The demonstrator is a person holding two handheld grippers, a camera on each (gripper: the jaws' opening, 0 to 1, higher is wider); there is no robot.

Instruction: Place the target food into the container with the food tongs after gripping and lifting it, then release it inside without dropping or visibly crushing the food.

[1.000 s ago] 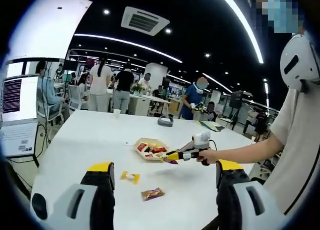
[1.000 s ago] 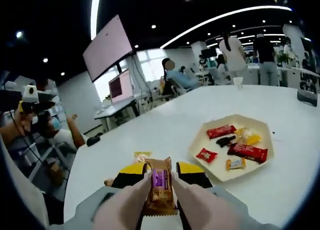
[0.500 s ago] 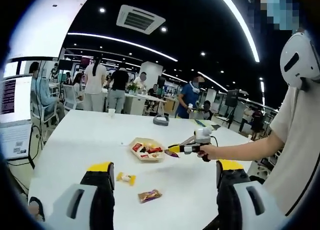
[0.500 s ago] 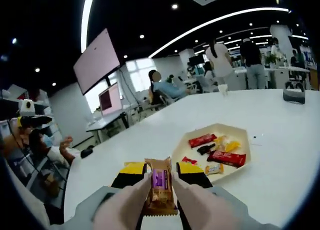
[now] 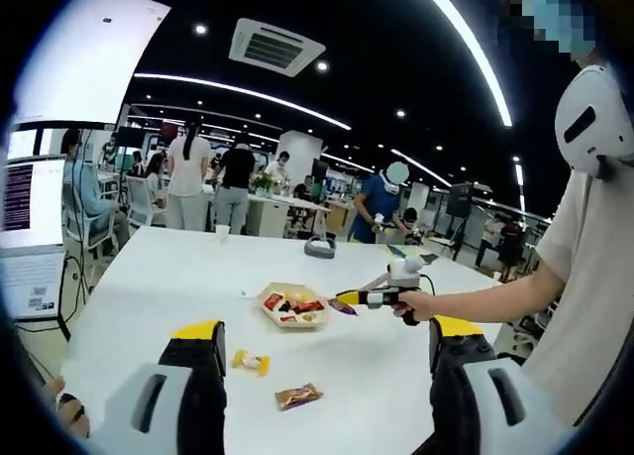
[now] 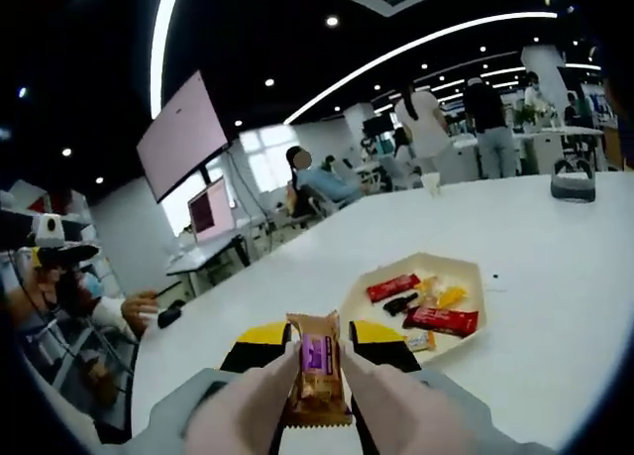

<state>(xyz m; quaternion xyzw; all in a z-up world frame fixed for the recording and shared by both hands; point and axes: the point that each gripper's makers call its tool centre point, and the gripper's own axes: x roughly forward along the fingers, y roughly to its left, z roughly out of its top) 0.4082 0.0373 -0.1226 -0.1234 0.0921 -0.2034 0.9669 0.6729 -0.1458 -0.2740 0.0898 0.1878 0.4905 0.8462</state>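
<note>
I am holding a brown and purple wrapped snack (image 6: 317, 368) pinched upright between the closed jaws of my right gripper (image 6: 317, 344), carrying it above the white table (image 6: 555, 277) toward the hexagonal tray (image 6: 369, 287) of sweets, while my left gripper (image 5: 322, 351) is waiting spread wide and empty.

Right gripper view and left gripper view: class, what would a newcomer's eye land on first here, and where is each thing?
In the right gripper view, the right gripper is shut on a snack packet with a purple label, low in the middle. Beyond it, a pale tray of wrapped sweets lies on the white table. In the left gripper view, two loose sweets lie on the table between the open left gripper's jaws.
</note>
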